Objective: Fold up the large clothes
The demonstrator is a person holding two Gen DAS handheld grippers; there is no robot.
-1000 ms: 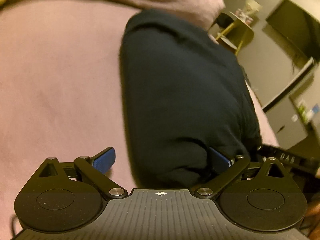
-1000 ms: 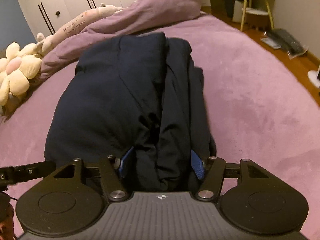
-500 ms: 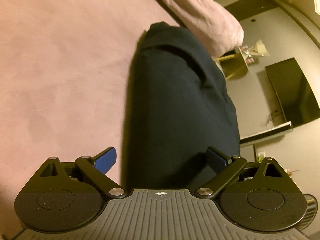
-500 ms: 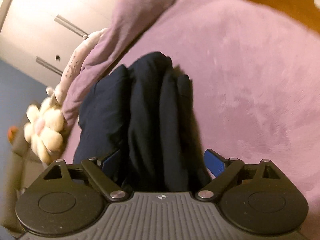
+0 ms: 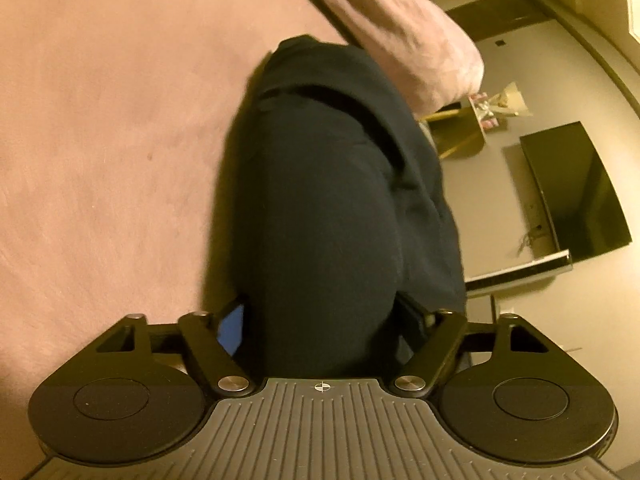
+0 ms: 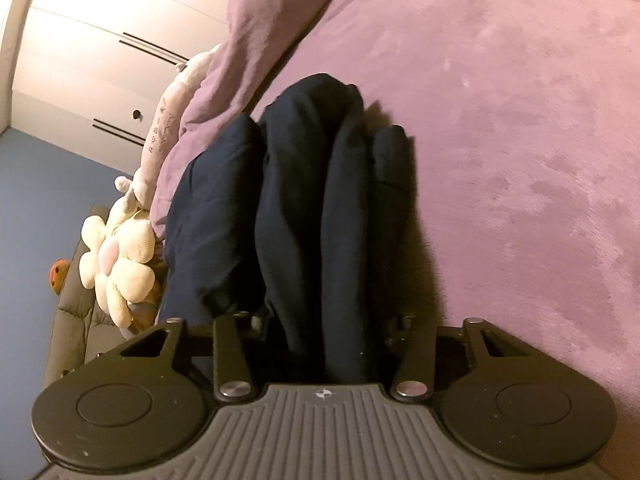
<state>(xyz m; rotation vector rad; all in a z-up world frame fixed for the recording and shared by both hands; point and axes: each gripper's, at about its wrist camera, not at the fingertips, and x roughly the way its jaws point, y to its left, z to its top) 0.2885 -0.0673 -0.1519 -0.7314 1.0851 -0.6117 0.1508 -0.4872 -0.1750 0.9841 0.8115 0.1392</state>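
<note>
Close up, the left gripper (image 5: 320, 320) has its two fingers squeezed onto the near end of the dark blue garment (image 5: 332, 200). One blue pad (image 5: 231, 326) shows on the left side of the cloth. The right gripper (image 6: 326, 324) does the same job on its side: its fingers press in on a thick bunch of the dark blue garment (image 6: 308, 208), with folds stacked up between them.

The garment runs straight away from both grippers, so its long way points from the near end to the far end. Both grippers hold that near end, and neither looks closer than the other. It seems lifted at the near end, while the far end lies on the purple bed (image 6: 520, 140), toward the head of the bed.

Next, the near end probably has to go over toward the far end to make a fold.

Farther off, a purple pillow (image 6: 260, 32) lies past the garment, and a cream flower plush (image 6: 116, 264) sits at the bed's left edge. No boxes or baskets show.
</note>
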